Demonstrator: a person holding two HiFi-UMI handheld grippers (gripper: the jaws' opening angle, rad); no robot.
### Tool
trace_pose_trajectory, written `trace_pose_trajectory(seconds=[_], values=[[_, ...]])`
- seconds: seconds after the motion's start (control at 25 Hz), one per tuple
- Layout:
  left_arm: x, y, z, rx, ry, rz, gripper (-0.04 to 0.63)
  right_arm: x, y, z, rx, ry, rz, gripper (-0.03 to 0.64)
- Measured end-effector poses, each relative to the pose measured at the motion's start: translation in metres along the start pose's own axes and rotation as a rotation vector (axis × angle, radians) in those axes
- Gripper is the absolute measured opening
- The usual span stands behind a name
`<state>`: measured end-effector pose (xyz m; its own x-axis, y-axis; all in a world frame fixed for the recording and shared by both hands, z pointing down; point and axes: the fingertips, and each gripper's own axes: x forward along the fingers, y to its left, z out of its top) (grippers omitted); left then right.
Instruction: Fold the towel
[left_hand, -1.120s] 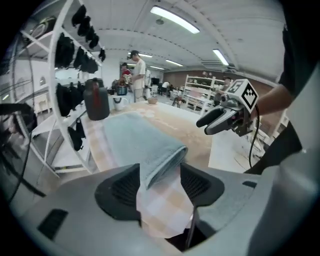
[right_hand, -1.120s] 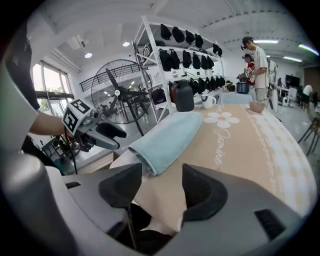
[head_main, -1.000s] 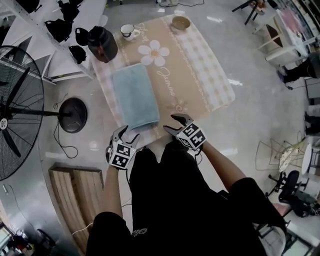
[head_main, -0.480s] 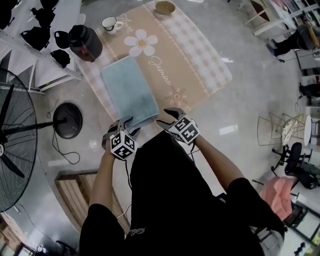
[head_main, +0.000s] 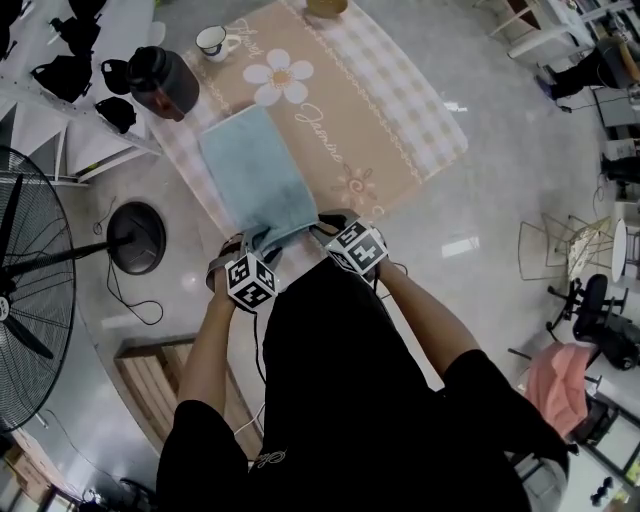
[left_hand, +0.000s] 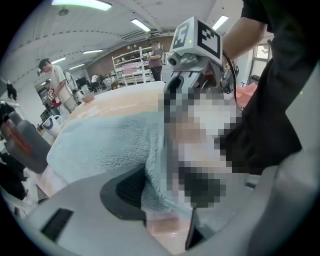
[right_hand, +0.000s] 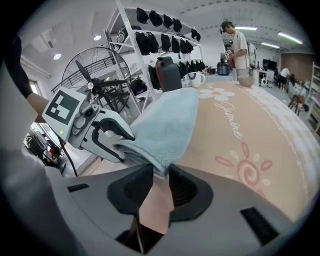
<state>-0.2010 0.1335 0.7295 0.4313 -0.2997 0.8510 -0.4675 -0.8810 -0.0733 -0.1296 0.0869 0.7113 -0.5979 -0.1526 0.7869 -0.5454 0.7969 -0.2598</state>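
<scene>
A light blue towel lies flat on the beige flower-print tablecloth, long side running away from me. My left gripper is at its near left corner. In the left gripper view the towel hangs between the wide jaws of the left gripper, touching only the left pad; those jaws have just been closing a little. My right gripper is at the near right corner. Its jaws have just been closing, and the right gripper now pinches the corner of the towel.
A dark jug, a white cup and a bowl stand at the table's far end. A big floor fan and its round base are to the left, a wooden pallet near me. A person stands beyond the table.
Both grippers have dropped onto the towel's near edge. The left one has rolled. The right jaws have narrowed onto the near right corner.
</scene>
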Motion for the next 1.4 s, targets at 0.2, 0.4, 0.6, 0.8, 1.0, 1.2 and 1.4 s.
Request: trace_pose_trajectory(seconds=[0.2, 0.4, 0.6, 0.8, 1.0, 1.2, 1.4], values=[[-0.002, 0.002, -0.001, 0.001, 0.005, 0.038, 0.147, 0.0, -0.001, -0.002, 0.012, 0.007, 0.003, 0.047], [-0.002, 0.004, -0.003, 0.005, 0.005, 0.047, 0.146, -0.005, 0.004, 0.004, 0.007, -0.001, 0.018, 0.035], [-0.004, 0.003, -0.003, -0.012, -0.02, 0.049, 0.109, -0.011, 0.008, -0.001, 0.016, 0.013, 0.031, 0.031], [-0.016, -0.015, -0.001, -0.043, -0.012, -0.032, 0.055, -0.024, 0.022, -0.01, 0.009, 0.032, 0.046, 0.031], [-0.024, -0.027, 0.0, -0.133, -0.056, -0.102, 0.054, -0.034, 0.031, -0.015, -0.008, 0.041, 0.045, 0.031], [-0.034, -0.021, 0.01, -0.231, -0.1, -0.145, 0.054, -0.046, 0.031, -0.005, 0.009, 0.046, 0.055, 0.031], [-0.051, 0.009, 0.026, -0.293, -0.146, -0.145, 0.054, -0.053, 0.02, 0.031, 0.019, 0.048, 0.099, 0.031]])
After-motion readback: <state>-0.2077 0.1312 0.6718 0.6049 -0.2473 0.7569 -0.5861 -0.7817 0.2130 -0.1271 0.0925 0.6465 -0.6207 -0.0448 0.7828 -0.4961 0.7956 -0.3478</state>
